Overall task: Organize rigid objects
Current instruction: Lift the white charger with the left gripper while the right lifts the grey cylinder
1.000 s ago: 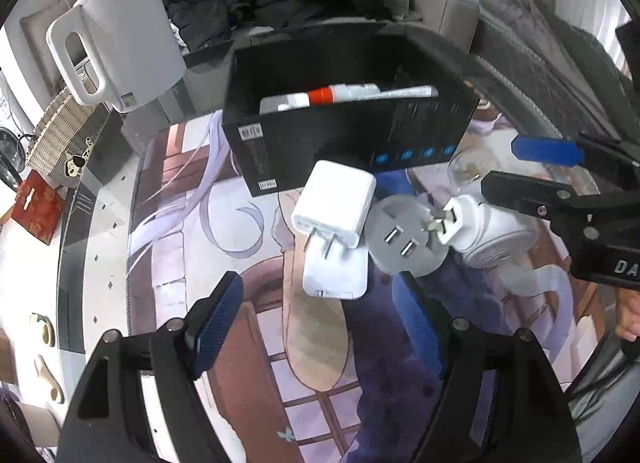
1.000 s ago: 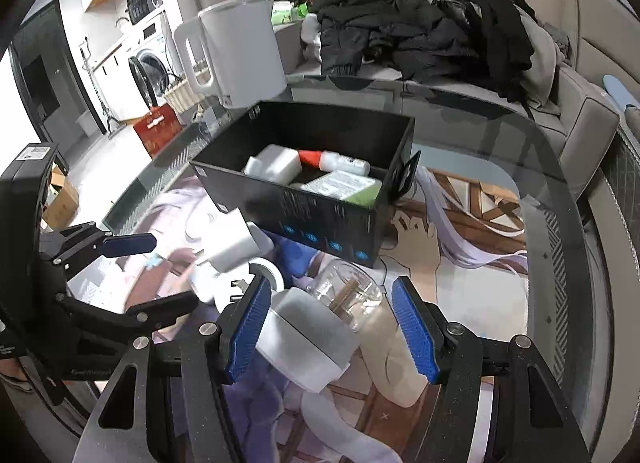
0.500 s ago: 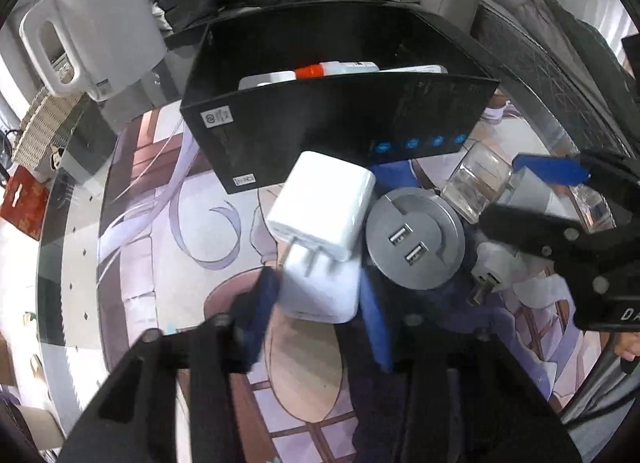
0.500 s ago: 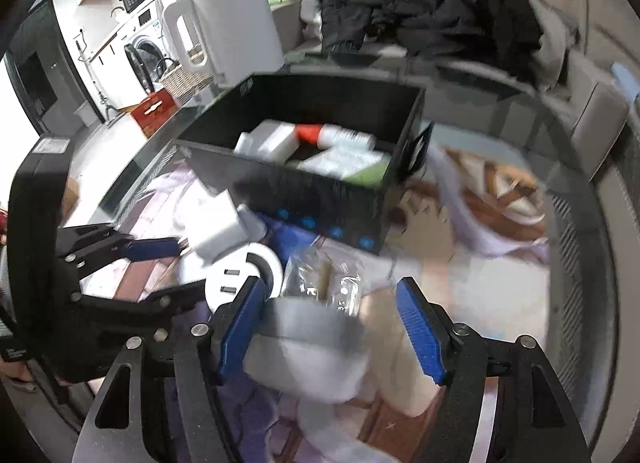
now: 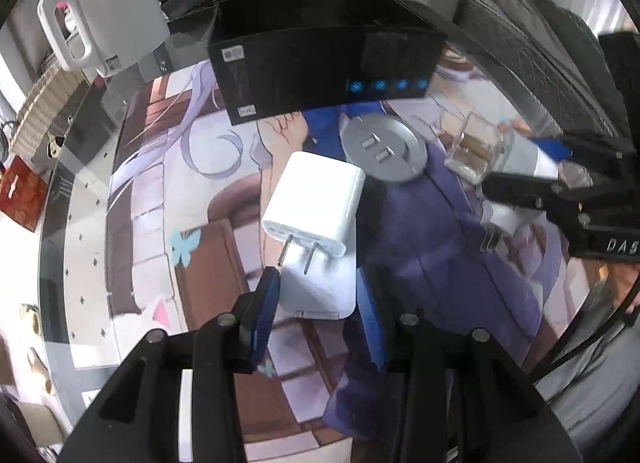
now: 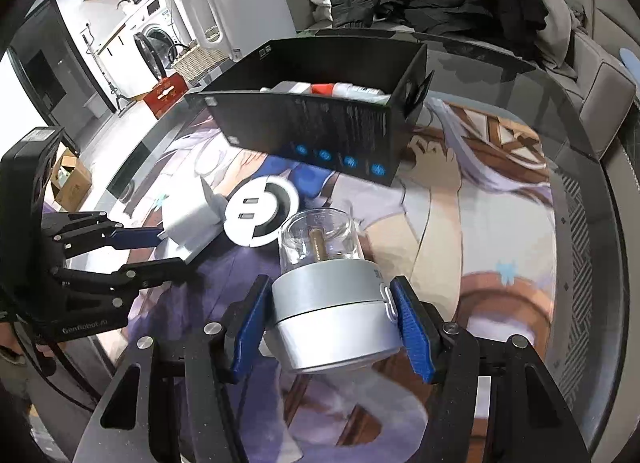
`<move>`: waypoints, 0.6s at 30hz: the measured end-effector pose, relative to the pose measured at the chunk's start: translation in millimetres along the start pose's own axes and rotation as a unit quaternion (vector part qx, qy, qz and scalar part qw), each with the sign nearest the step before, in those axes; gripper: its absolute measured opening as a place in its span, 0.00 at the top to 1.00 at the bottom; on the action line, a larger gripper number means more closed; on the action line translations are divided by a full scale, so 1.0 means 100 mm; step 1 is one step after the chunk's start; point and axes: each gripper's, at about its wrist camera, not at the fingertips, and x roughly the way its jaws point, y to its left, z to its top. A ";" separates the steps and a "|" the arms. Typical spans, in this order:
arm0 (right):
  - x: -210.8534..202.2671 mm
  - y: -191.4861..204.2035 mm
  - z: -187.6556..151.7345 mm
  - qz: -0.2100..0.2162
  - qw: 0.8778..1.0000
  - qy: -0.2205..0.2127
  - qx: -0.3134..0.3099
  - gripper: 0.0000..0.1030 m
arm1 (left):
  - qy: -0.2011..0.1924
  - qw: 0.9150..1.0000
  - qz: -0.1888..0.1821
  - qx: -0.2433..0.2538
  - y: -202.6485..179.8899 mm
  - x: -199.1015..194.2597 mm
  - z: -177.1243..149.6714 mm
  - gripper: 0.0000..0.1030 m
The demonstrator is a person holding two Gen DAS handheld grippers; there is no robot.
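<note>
— What's on your left wrist view?

— My left gripper (image 5: 316, 295) has its jaws closed on the lower white charger (image 5: 320, 291); a second white charger (image 5: 316, 203) lies on top of it. Both sit on the desk (image 5: 160, 167), in front of the black box (image 5: 320, 75) and beside the grey USB disc (image 5: 384, 147).

— And the right wrist view?

— My right gripper (image 6: 332, 323) has its jaws clamped on the silver-based glass lamp (image 6: 332, 303), near the black box (image 6: 320, 119).
</note>
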 end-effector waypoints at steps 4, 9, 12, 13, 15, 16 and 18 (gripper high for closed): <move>-0.05 0.07 -0.04 -0.009 1.000 -0.003 -0.013 0.41 | -0.026 0.999 0.017 0.009 -0.01 -0.10 0.02 0.62; -0.12 0.12 -0.02 -0.018 0.999 -0.021 -0.028 0.40 | -0.037 0.999 0.020 0.007 0.02 -0.08 0.20 0.55; -0.03 0.12 0.03 -0.019 0.999 -0.010 -0.030 0.40 | -0.032 0.999 0.016 0.006 0.02 -0.02 0.29 0.56; 0.02 0.12 0.05 -0.021 0.999 -0.006 -0.031 0.40 | -0.032 0.999 0.012 0.006 0.02 -0.02 0.31 0.57; 0.10 0.11 0.07 -0.020 0.999 0.004 -0.032 0.40 | -0.031 1.000 0.003 0.001 0.02 -0.02 0.33 0.60; 0.12 0.10 0.07 -0.018 0.999 0.007 -0.033 0.41 | -0.030 1.000 0.000 0.000 0.02 -0.02 0.33 0.60; 0.15 0.09 0.09 -0.018 0.999 0.010 -0.036 0.44 | -0.031 0.999 -0.005 -0.001 0.01 -0.03 0.32 0.60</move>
